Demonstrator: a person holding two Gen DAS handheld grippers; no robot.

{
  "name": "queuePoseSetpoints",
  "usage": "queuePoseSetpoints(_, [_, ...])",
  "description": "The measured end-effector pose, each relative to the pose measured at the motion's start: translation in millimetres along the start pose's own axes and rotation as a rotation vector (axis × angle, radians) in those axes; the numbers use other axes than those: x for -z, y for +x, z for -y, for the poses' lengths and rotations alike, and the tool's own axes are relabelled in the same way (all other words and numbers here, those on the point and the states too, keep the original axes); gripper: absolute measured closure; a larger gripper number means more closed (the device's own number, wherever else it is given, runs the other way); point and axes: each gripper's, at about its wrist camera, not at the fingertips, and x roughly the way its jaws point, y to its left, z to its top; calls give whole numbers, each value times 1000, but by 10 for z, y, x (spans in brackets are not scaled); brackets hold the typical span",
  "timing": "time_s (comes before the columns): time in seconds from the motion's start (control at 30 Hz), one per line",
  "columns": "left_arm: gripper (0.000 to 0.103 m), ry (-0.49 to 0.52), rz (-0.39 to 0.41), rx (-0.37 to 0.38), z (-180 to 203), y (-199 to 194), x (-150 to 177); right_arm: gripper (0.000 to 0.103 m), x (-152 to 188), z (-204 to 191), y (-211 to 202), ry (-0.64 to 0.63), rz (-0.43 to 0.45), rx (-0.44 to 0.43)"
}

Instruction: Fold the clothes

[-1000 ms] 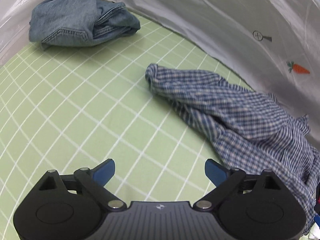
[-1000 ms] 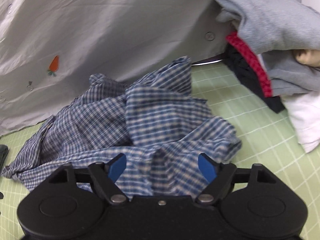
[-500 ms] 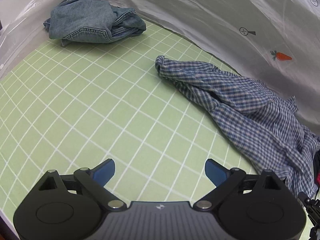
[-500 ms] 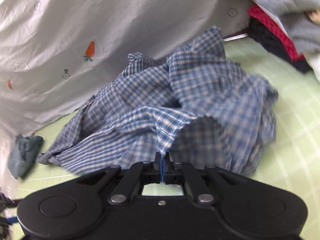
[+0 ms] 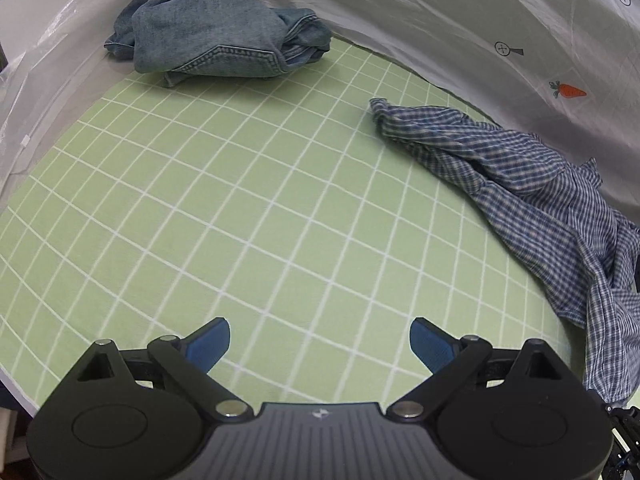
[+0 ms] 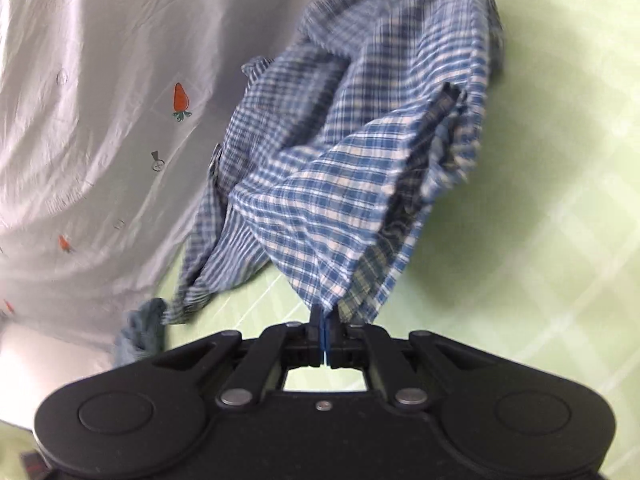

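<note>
Nearest in the right wrist view, the right gripper (image 6: 324,330) has its blue-padded fingers pressed together on an edge of the blue-and-white checked cotton shirt (image 6: 352,168), which rises from the pinch and drapes away toward the pale grey sheet printed with small carrots (image 6: 92,112). Only this view shows that grasp; the cloth is blurred at its far folds. Beyond the shirt's low left end, a scrap of faded blue denim (image 6: 140,336) peeks out.

The left wrist view shows the rest of the scene. The left gripper (image 5: 320,344) holds its blue fingers wide apart over bare light green bedding with a white grid (image 5: 240,208), touching nothing. The checked shirt (image 5: 532,192) lies well to its right, one end stretched across the bedding, the other lifted at the right edge. Farthest off, a crumpled pile of faded blue denim jeans (image 5: 216,40) sits against the grey sheet (image 5: 460,16).
</note>
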Motion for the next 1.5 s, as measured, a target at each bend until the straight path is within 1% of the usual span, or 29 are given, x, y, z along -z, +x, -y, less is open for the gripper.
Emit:
queuePoseSetpoints(0.07, [7, 22, -4, -2, -134, -4, -33, 102, 203, 22, 67, 74, -5, -23])
queuePoseSetpoints(0.17, [7, 60, -10, -8, -325, -13, -69, 102, 506, 10, 223, 150, -24, -38])
queuePoseSetpoints(0.27, [7, 76, -15, -13, -446, -23, -63, 102, 811, -37, 397, 234, -44, -80])
queuePoseSetpoints(0.33, [7, 84, -19, -16, -521, -29, -55, 102, 1016, -123, 514, 258, -66, -104])
queuePoseSetpoints(0.4, [7, 92, -23, -19, -596, -36, -47, 102, 1208, -267, 634, 237, -100, -114])
queuePoseSetpoints(0.5, [7, 104, -29, -24, -708, -46, -36, 102, 1429, -535, 787, 126, -151, -91])
queuePoseSetpoints(0.6, [7, 117, -34, -29, -820, -56, -25, 101, 1534, -738, 892, 40, -203, -65])
queuePoseSetpoints(0.63, [7, 117, -35, -29, -832, -58, -14, 98, 1548, -771, 908, 29, -213, -62])
queuePoseSetpoints(0.7, [7, 111, -37, -29, -819, -64, 14, 91, 1541, -804, 924, 14, -226, -41])
queuePoseSetpoints(0.73, [7, 106, -39, -28, -804, -62, 22, 81, 1526, -817, 924, 9, -230, -34])
queuePoseSetpoints(0.83, [7, 97, -42, -20, -707, -46, 32, 68, 1490, -840, 835, 10, -229, -37])
queuePoseSetpoints(0.9, [7, 100, -41, -15, -574, -31, 53, 60, 1439, -841, 749, 1, -226, -43])
queuePoseSetpoints(0.93, [7, 102, -41, -11, -494, -24, 70, 54, 1407, -839, 701, -4, -224, -44])
queuePoseSetpoints(1.0, [7, 103, -42, -2, -322, -11, 117, 49, 1307, -815, 618, -11, -218, -51])
queuePoseSetpoints(1.07, [7, 102, -44, 8, -131, 2, 182, 35, 1187, -782, 487, -26, -213, -59])
queuePoseSetpoints(1.13, [7, 104, -38, 12, 83, 19, 268, 29, 1056, -732, 333, -48, -206, -63])
queuePoseSetpoints(1.23, [7, 106, -43, 24, 400, 64, 414, 24, 834, -611, 98, -76, -193, -90])
queuePoseSetpoints(1.27, [7, 105, -46, 29, 506, 83, 466, 23, 744, -547, 3, -84, -184, -100])
queuePoseSetpoints(1.33, [7, 101, -51, 38, 713, 124, 570, 21, 545, -475, -121, -111, -161, -92])
queuePoseSetpoints(1.43, [7, 84, -55, 43, 981, 196, 687, 21, 214, -322, -270, -169, -109, -5])
queuePoseSetpoints(1.5, [7, 54, -53, 46, 1112, 251, 736, 21, -4, -229, -353, -214, -77, 65])
